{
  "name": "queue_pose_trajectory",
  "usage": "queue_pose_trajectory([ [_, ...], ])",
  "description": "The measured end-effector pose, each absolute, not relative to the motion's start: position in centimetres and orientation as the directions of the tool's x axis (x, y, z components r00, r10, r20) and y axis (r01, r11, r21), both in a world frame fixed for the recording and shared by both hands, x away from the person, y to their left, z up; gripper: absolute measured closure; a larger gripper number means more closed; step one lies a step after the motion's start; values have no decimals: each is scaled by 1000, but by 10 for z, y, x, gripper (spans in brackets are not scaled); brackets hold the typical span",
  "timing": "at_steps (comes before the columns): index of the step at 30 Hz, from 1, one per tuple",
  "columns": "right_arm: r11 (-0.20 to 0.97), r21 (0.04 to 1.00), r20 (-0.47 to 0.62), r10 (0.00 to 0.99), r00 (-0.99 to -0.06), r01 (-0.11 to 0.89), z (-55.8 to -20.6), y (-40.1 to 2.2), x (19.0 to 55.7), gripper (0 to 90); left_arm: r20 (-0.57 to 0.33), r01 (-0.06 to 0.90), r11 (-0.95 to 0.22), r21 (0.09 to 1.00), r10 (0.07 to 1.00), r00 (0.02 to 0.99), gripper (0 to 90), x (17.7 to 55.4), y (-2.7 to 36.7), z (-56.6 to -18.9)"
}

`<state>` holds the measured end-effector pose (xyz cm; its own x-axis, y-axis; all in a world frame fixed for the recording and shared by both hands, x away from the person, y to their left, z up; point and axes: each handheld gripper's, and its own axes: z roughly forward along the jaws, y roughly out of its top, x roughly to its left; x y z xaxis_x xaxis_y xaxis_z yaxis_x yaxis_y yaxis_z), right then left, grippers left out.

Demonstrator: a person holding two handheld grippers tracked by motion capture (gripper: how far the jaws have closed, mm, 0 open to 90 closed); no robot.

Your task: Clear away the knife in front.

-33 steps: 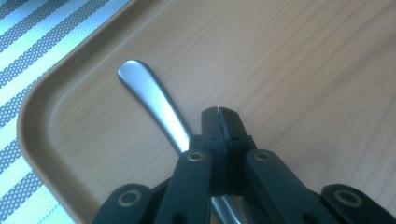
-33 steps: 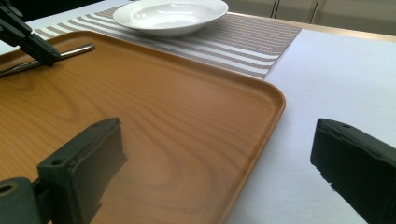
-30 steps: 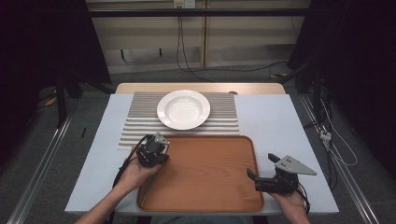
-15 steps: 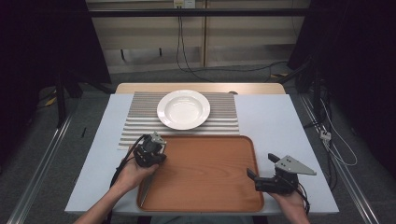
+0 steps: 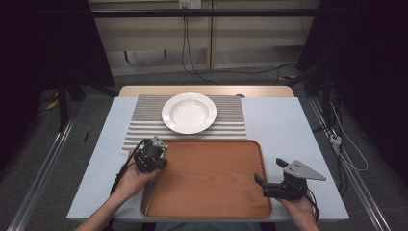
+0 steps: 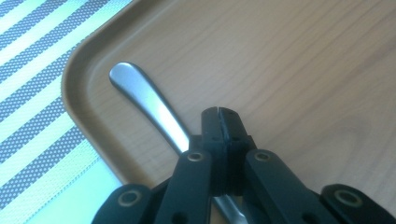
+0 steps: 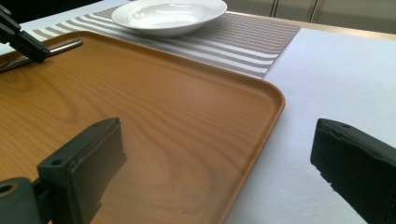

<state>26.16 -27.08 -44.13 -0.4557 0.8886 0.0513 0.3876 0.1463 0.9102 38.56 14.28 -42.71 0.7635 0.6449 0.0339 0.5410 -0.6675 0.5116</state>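
left gripper (image 6: 219, 116): jaws closed, above knife (image 6: 144, 100)
right gripper (image 7: 224, 163): jaws wide, empty
tray (image 5: 211, 192): unmarked wood-grain

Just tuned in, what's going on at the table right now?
A person works two tongs over a wooden tray. The left tongs are shut, their tips beside a piece of metal cutlery lying along the tray's left edge; whether they touch it is unclear. The right tongs hang open at the tray's right edge. A white plate sits empty on the striped mat.

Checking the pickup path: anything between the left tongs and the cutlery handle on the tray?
Nothing visible. The left tongs, shut, sit right over the cutlery handle, which lies near the tray corner. I can't tell whether they touch.
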Motion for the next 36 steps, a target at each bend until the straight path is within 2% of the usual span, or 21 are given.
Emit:
queue_pose_trajectory([
  [6,142,910,55,890,-453,389,-441,-271,262,26,82,529,-678,509,651,755,900,381,142,-427],
  [17,145,911,52,889,-455,387,-441,-271,261,26,64,533,-667,521,653,755,898,381,147,-428],
  [24,148,912,48,888,-456,383,-441,-270,261,28,5,544,-634,550,653,757,815,381,150,-425],
  [26,147,913,47,888,-457,380,-441,-271,261,27,-7,533,-621,575,648,762,753,380,150,-423],
  [29,144,914,49,889,-455,380,-441,-271,261,28,-5,519,-602,608,650,760,577,378,150,-418],
  [34,140,914,51,891,-451,380,-440,-271,260,28,5,487,-546,682,669,743,218,377,151,-410],
  [36,139,915,51,891,-451,379,-440,-271,261,28,-9,485,-530,696,669,743,193,376,152,-407],
])
